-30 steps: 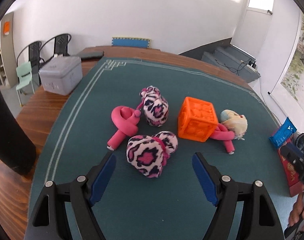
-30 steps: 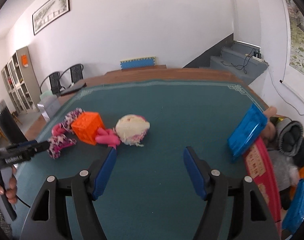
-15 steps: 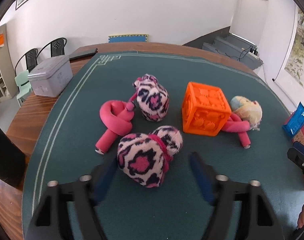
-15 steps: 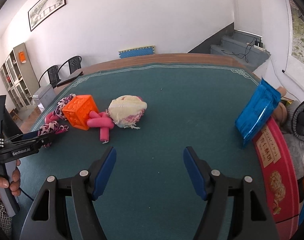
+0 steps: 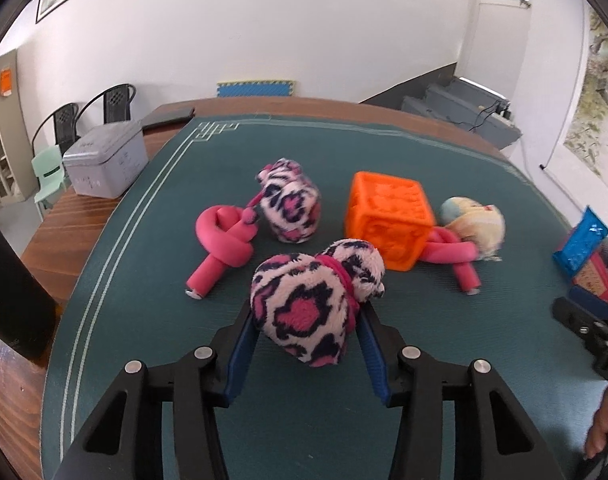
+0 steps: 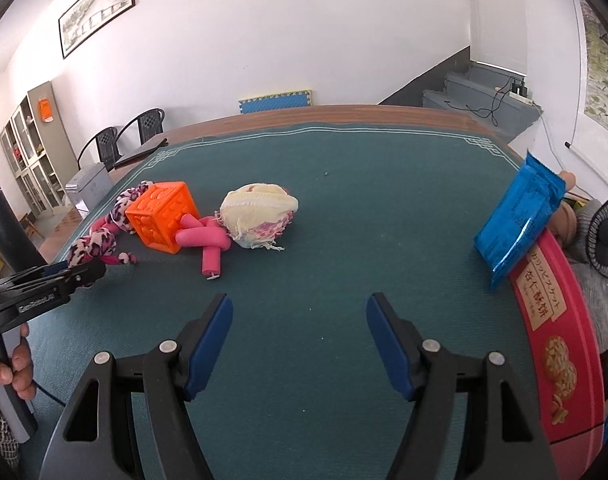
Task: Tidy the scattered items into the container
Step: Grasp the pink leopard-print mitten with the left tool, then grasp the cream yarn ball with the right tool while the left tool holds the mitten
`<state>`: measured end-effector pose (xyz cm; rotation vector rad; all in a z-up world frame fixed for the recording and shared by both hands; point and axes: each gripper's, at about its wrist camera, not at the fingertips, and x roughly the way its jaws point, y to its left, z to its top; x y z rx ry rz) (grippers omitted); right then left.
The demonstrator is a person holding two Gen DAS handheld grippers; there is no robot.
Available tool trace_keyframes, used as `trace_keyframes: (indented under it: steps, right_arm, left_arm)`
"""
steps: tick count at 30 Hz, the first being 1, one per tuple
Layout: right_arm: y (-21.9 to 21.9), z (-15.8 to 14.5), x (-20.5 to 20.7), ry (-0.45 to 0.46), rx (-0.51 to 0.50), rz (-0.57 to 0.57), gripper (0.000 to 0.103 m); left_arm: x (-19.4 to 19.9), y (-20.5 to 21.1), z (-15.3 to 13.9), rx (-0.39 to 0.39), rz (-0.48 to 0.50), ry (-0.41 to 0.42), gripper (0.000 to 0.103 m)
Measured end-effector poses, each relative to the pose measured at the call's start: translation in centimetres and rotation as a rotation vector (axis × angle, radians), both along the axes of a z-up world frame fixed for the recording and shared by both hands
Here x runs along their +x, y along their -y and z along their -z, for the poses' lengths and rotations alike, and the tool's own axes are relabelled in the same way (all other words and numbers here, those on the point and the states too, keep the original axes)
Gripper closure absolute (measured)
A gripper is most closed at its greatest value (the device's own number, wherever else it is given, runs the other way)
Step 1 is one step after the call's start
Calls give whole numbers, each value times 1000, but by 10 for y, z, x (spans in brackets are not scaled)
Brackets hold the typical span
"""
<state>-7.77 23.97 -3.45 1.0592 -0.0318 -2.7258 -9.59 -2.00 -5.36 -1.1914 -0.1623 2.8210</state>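
On the dark green felt mat [image 5: 444, 152], left gripper [image 5: 306, 322] clamped on the near pink-and-black leopard-print plush ball [image 5: 304, 308], beside an orange embossed rubber cube [image 5: 388, 222]. At the mat's right edge, red round biscuit tin [image 6: 552, 328]. Right gripper [image 6: 299, 330] spread wide over bare mat, holding nothing.

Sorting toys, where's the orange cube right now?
Left wrist view: the orange cube sits centre-right on the green mat, touching a pink foam knot.

left wrist: low, close to toys | right wrist: farther back | shared: orange cube [image 5: 388, 220] [image 6: 159, 216]
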Motion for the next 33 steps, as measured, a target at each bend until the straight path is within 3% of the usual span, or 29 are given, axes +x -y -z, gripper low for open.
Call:
trace_keyframes:
  steps: [6, 18, 26, 33]
  right_arm:
    - [-3, 1, -5, 21, -26, 8, 30]
    - [26, -13, -81, 126, -66, -20, 30]
    - [48, 11, -128, 184, -120, 2, 30]
    - [53, 15, -126, 154, -91, -11, 41]
  left_arm:
    - [7, -6, -8, 41, 34, -9, 53]
    - [16, -12, -14, 56, 50, -25, 53]
    - [16, -13, -12, 57, 59, -18, 53]
    - [14, -12, -10, 60, 57, -9, 53]
